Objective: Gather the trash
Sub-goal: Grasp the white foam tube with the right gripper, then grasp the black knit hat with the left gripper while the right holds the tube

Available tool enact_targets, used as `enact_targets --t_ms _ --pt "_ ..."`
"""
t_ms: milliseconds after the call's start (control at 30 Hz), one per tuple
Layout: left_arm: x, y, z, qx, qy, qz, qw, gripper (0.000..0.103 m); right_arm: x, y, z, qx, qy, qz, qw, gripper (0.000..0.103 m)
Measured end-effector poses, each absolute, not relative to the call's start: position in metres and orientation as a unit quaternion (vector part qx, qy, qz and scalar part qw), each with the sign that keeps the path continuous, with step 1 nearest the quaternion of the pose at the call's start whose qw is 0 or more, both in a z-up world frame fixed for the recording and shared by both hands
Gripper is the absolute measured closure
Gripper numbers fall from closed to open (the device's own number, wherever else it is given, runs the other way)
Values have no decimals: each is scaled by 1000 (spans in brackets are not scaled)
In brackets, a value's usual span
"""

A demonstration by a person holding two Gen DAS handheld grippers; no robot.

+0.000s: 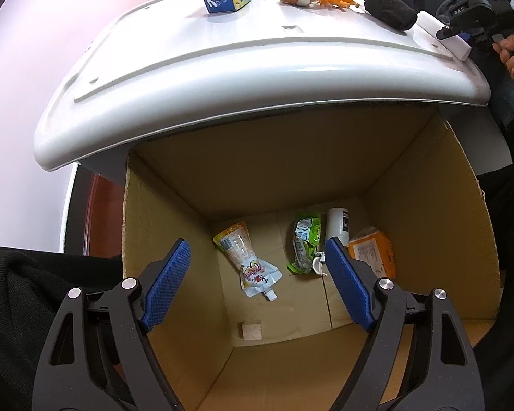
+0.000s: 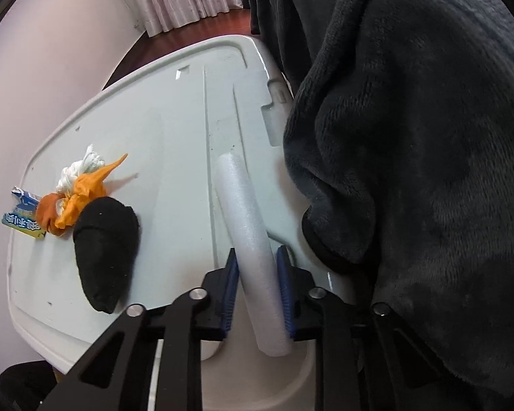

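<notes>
- The white foam tube (image 2: 248, 226) lies on the white lid (image 2: 154, 144), close to its right edge and just beside the dark fleece blanket (image 2: 411, 137) that hangs there. Its long axis runs from near to far, almost in line with the way the right gripper (image 2: 258, 286) points, leaning slightly left at the far end.
- The right gripper is clamped across the tube's near part: both blue pads (image 2: 232, 284) press its sides, the jaws narrow, and the near end of the tube sticks out behind the pads toward the camera.
- The tube's near end overhangs the lid's near edge; most of its length rests on the lid.
- To the left on the lid lie a black sock (image 2: 104, 250), an orange and white wrapper (image 2: 78, 188) and a blue carton (image 2: 20, 221), all well apart from the tube.
- The left gripper (image 1: 257, 281) hangs wide and empty over the open cardboard box (image 1: 428, 205), which stands nearer than the lid and below it; pouches and packets already lie on its floor.
- Judgement: the right hand has the tube, so the coming move is a lift and a carry toward the near side and down into the box.
</notes>
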State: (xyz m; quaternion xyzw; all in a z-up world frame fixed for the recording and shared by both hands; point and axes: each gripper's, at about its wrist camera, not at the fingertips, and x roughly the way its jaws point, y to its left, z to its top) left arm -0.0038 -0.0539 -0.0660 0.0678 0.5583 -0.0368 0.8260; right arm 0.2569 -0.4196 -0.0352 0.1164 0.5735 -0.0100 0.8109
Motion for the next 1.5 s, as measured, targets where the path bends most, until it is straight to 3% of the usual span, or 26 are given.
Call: enact_targets --t_ms 167,533,933,1500 --pt "-6 -55 -64 71 552 -41 830 24 246 -405 -22 114 561 -6 820 85" --pt "11 -71 -37 70 514 -47 853 24 161 -351 40 56 439 3 897 85" --pt "130 -170 0 34 457 -82 885 24 149 -400 77 124 364 -67 921 85" --pt "248 -260 -33 6 475 -60 878 24 141 -408 89 166 341 -25 925 85"
